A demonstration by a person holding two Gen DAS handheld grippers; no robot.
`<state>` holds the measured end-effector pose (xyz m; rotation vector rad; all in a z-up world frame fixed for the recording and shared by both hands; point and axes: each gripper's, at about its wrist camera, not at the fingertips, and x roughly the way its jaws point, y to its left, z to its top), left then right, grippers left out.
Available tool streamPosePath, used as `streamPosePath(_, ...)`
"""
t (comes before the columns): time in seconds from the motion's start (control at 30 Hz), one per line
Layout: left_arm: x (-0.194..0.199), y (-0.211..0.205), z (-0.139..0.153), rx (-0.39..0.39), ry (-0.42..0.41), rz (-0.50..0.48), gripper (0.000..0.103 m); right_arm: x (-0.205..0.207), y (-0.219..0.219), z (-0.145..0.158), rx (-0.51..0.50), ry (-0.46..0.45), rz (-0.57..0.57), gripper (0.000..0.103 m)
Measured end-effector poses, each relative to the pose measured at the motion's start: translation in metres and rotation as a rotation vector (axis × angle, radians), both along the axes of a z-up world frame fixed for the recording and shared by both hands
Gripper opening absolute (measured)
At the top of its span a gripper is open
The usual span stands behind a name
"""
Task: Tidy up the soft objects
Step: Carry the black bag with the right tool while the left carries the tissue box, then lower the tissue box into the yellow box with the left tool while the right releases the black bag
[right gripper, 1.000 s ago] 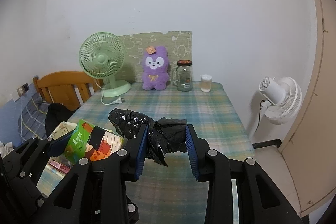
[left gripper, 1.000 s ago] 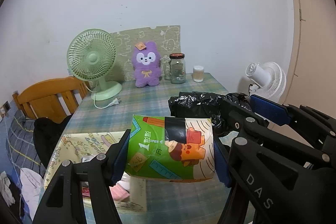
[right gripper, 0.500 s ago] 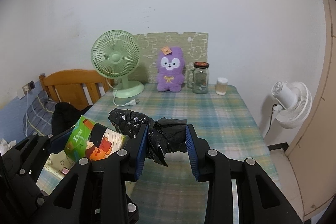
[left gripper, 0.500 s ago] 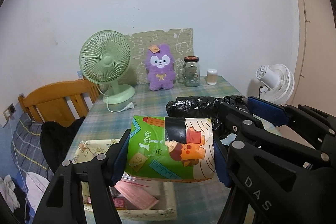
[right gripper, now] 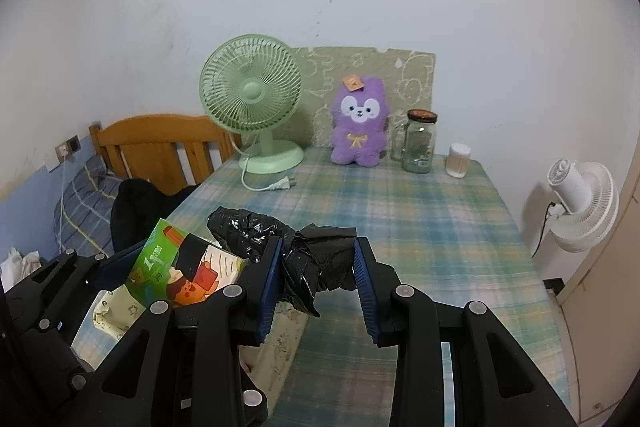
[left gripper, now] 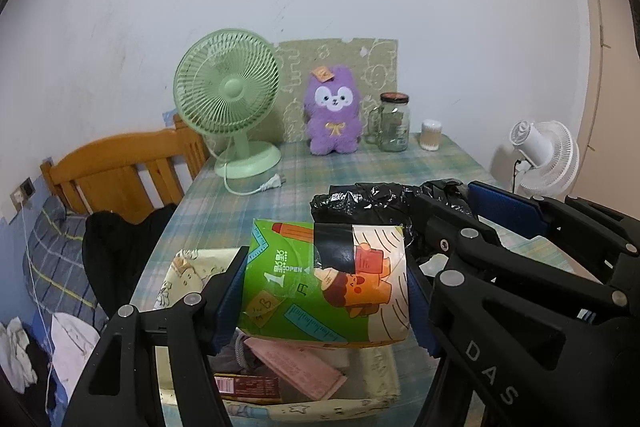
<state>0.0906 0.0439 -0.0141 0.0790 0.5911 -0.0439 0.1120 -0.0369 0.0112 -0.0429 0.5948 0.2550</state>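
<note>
Above the near table edge: both tongs loaded, each clamped on a soft item.

Left tongs (left gripper: 326,293) are part-open, blue pads pressed on both ends of a green cartoon-print tissue pack (left gripper: 326,279), which hangs over a cream fabric bin (left gripper: 192,263) with pink packets inside. Right tongs (right gripper: 318,277) are set narrower, pads squeezing a crumpled black plastic bag (right gripper: 316,263); the bag's loose end sticks out to the left, past the pads, toward the tissue pack. Both items are off the table (right gripper: 420,219), just beside each other; contact between them can't be told. At the far table edge, well apart from the tongs: green desk fan (right gripper: 254,107), purple plush (right gripper: 360,121), glass jar (right gripper: 420,143), small white container (right gripper: 459,155).
</note>
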Motion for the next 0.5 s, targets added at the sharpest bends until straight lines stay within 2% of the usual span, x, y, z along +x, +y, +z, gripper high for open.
streamPosePath(0.4, 0.012, 0.035, -0.028, -0.009, 0.078, 0.071, 0.075, 0.015, 0.037, -0.030, -0.008, 0.062, 0.077, 0.038)
streamPosePath(0.47, 0.014, 0.040, -0.032, -0.006, 0.092, 0.083, 0.078, 0.018, 0.042, -0.034, -0.009, 0.074, 0.091, 0.038)
streamPosePath(0.5, 0.015, 0.042, -0.033, -0.004, 0.095, 0.090, 0.082, 0.019, 0.045, -0.036, -0.007, 0.082, 0.103, 0.038)
